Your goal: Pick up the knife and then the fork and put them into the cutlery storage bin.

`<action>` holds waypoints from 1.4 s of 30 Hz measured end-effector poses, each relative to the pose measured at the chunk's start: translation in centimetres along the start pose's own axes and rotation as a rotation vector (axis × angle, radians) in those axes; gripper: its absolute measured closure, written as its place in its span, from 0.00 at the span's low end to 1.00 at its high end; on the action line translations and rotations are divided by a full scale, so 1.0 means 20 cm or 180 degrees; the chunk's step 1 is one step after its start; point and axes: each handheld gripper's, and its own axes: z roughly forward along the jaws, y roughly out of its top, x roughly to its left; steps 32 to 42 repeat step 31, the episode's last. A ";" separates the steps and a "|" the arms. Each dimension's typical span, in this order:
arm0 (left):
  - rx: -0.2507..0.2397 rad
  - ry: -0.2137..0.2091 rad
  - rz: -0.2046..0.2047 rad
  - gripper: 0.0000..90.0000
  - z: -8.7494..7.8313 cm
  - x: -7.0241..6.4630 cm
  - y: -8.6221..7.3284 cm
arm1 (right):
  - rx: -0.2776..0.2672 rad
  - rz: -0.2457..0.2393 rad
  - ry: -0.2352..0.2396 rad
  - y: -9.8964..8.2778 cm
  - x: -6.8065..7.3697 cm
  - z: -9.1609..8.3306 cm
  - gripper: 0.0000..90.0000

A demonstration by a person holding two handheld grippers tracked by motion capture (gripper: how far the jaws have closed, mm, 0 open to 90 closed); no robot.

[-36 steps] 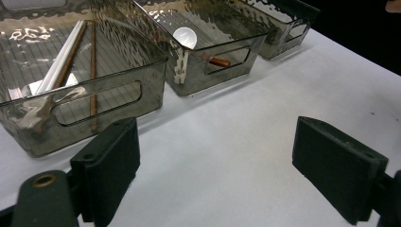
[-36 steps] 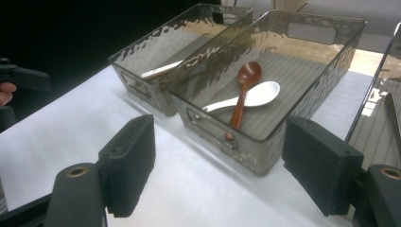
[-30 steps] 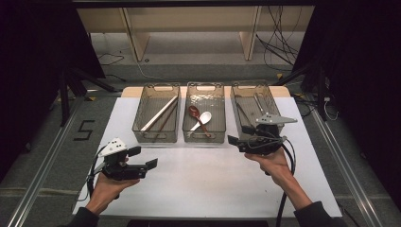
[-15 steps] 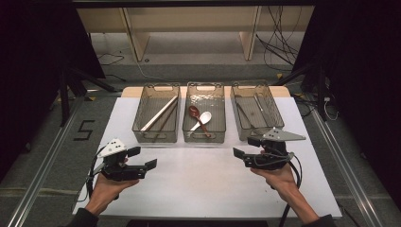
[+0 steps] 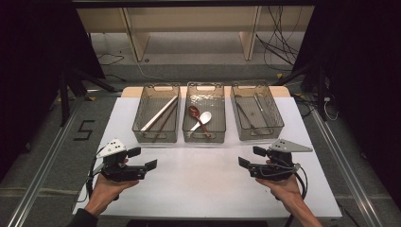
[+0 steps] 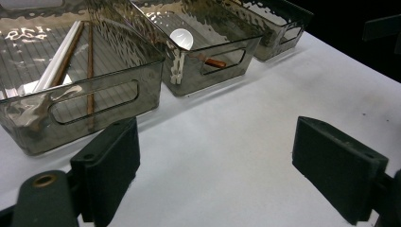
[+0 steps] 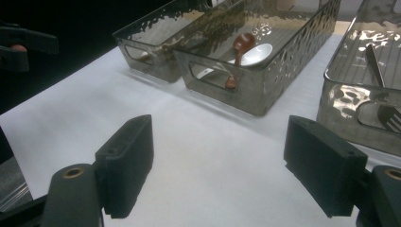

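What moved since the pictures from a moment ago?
The right tool drew back from above the right-hand bin toward the person and now hovers over the near table, jaws open and empty. The left tool, also open, the three bins and the utensils inside stayed put.

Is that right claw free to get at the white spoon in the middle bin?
Probably yes. The right claw is open and empty above bare table, and the white spoon lies exposed in the open-topped middle bin, partly across a brown spoon.

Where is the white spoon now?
In the high view, the white spoon lies in the middle bin, beside the brown spoon.
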 end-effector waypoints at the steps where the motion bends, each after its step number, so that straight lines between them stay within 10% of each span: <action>1: -0.0001 -0.0002 0.0003 0.17 0.00 0.00 0.00 | -0.0003 -0.0017 -0.0014 -0.01 0.00 0.00 0.29; 42: -0.0050 -0.0035 -0.0004 0.17 0.00 0.00 0.00 | 0.0040 -0.0016 -0.0071 -0.07 0.01 -0.03 0.26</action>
